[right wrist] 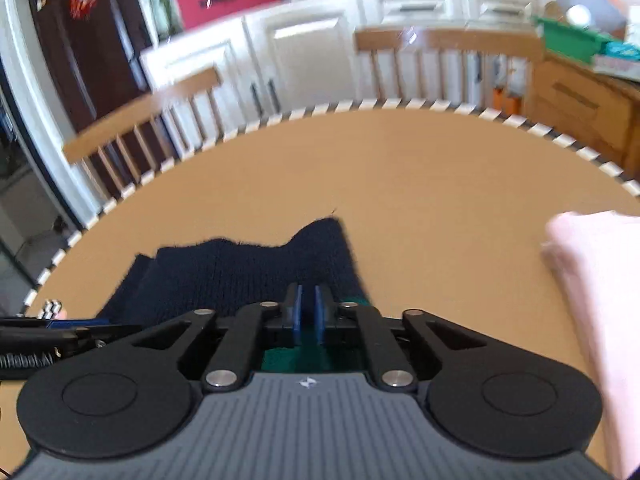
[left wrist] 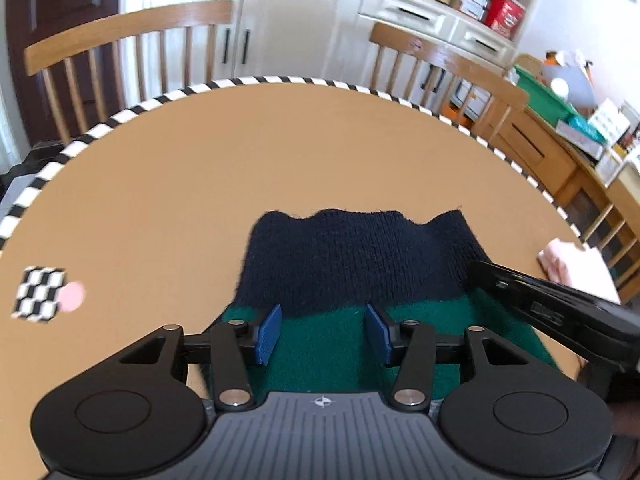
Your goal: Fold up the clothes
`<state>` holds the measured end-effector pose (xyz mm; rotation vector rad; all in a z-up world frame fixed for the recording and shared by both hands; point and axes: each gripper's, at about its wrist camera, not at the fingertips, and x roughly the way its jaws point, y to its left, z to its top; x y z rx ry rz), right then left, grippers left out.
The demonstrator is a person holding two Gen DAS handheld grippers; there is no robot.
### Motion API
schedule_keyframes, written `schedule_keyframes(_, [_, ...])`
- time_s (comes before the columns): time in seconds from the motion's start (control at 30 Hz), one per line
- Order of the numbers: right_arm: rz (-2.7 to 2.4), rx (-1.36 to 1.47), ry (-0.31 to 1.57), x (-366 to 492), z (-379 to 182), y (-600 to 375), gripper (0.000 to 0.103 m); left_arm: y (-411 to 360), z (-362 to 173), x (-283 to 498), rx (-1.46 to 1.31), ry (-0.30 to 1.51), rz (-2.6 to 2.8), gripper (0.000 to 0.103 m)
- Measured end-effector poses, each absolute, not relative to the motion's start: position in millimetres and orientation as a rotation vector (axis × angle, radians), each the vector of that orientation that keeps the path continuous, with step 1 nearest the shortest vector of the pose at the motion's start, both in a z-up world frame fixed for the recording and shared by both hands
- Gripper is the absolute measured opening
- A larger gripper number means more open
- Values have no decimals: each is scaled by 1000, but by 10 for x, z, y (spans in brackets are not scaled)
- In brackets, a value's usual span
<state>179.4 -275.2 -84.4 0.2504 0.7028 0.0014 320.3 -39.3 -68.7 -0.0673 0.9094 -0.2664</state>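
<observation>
A knit garment (left wrist: 360,256), navy at the far end and green nearer me, lies flat on the tan table (left wrist: 260,160). My left gripper (left wrist: 322,332) hovers over the green part, open, its blue pads well apart with nothing between them. My right gripper (right wrist: 309,312) sits at the garment's (right wrist: 224,276) right edge, where navy meets green. Its pads are drawn together to a thin slit, with the dark knit pinched in it. In the left wrist view one of its black fingers (left wrist: 508,286) lies across that edge.
A folded pink cloth (right wrist: 592,280) lies on the table to the right. A checkered marker (left wrist: 40,294) with a pink dot sits at the left. The table's rim (left wrist: 280,79) is black-and-white striped. Two wooden chairs (left wrist: 120,28) stand behind it, with white cabinets beyond them.
</observation>
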Motion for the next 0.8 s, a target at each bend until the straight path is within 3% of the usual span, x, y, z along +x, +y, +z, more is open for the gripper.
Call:
schedule_keyframes(0.1, [-10, 240, 754, 1715, -1082, -2738, 10, -305, -807, 3038, -93, 949, -273, 61])
schedule_keyframes(0.33, [-23, 143, 694, 1700, -1132, -2595, 11, -428, -839, 3066, 15, 943, -263, 66])
schedule_keyframes(0.43, [-20, 174, 692, 1651, -1078, -2633, 11, -578, -771, 3010, 77, 960, -256, 64])
schedule_keyframes(0.6, [22, 295, 616, 924, -723, -2560, 29, -624, -464, 2553, 102, 999, -413, 56])
schedule_keyframes(0.8, [17, 181, 687, 346, -835, -1974, 29, -565, -591, 2172, 164, 1046, -601, 56])
